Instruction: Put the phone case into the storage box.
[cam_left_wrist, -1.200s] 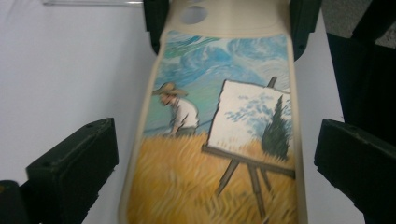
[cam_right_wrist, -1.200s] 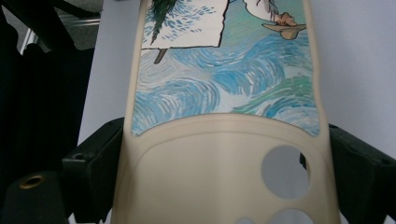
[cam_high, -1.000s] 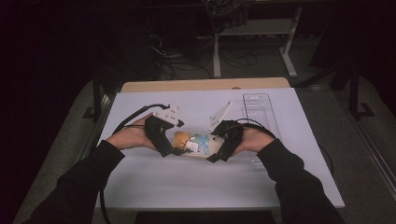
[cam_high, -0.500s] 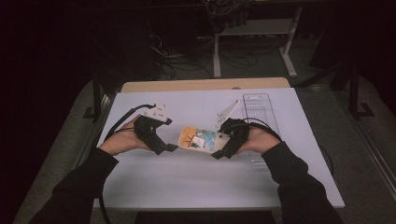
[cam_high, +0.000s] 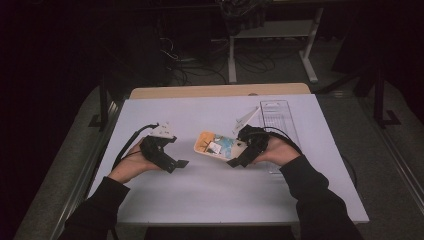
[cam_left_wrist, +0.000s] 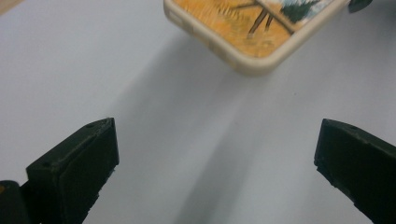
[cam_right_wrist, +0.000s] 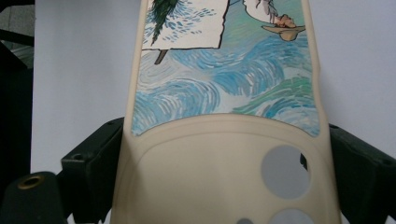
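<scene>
I hold a phone case in my right hand-held gripper. Its two black jaws press on the long sides of the case, near the end with the round camera holes. The case has a cream rim and a painted picture with blue swirls and a yellow field. It sits near the middle of the white table, and its far end looks a little lifted off the table.

My left hand-held gripper is on the other side of the case, a bit away from it and not touching it. Its jaws are wide apart and hold nothing. In the left gripper view, one corner of the case pokes toward them.

I think the case is very light. It looks soft and bendy, like rubber, so it may fold or twist if I squeeze hard. The rim looks thicker and firmer than the flat back, so the rim is the best place to grab. I would take the free corner by its rim with my left hand-held gripper and pinch gently.

A clear plastic tray lies behind the case, beside my right hand.
</scene>
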